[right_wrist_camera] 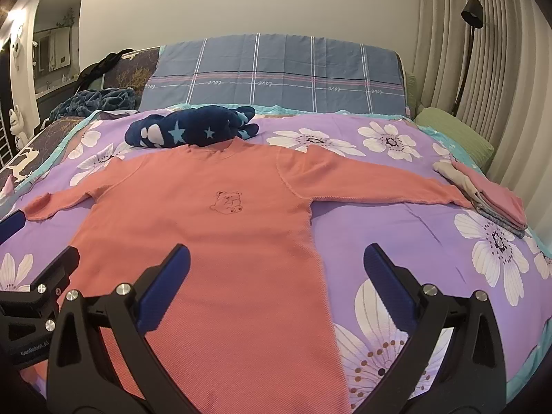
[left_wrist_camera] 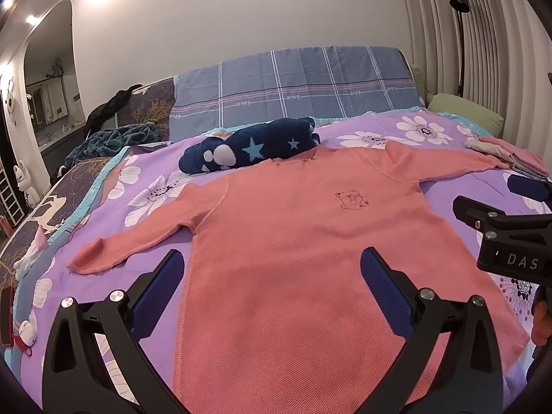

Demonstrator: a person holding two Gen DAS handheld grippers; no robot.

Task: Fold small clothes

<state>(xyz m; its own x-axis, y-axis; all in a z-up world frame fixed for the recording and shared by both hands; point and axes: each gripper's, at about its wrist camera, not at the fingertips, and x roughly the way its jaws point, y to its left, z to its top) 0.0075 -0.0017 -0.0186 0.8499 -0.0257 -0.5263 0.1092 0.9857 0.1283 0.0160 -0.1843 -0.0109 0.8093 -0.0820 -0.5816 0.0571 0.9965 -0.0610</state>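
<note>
At the bottom of the left wrist view the left gripper (left_wrist_camera: 272, 262) has its jaws spread wide with nothing between them, its blue pads hanging over the lower part of the pink shirt (left_wrist_camera: 293, 241). At the bottom of the right wrist view the right gripper (right_wrist_camera: 276, 258) is likewise wide apart and empty, poised over the shirt's hem side and the bare bedspread (right_wrist_camera: 396, 214) beside it. Each gripper's black body also shows at the edge of the other's view.

The shirt lies flat and face up in the middle of the frame on the purple bedspread with white flowers, both long sleeves stretched outward, a small bear outline (right_wrist_camera: 227, 201) on its chest. Its collar sits toward the upper centre, touching or just beside a rolled navy garment (right_wrist_camera: 193, 131) with pale stars.

At the right of the frame, at the end of one sleeve, is a stack of folded clothes (right_wrist_camera: 490, 196), pink on top. Beyond it lies a green pillow (right_wrist_camera: 452, 131). Farther up, a blue plaid cover (right_wrist_camera: 276, 72) stands against the wall, with a crumpled blue blanket (right_wrist_camera: 93, 101) at upper left and a black lamp (right_wrist_camera: 472, 13) by the curtains at upper right.
</note>
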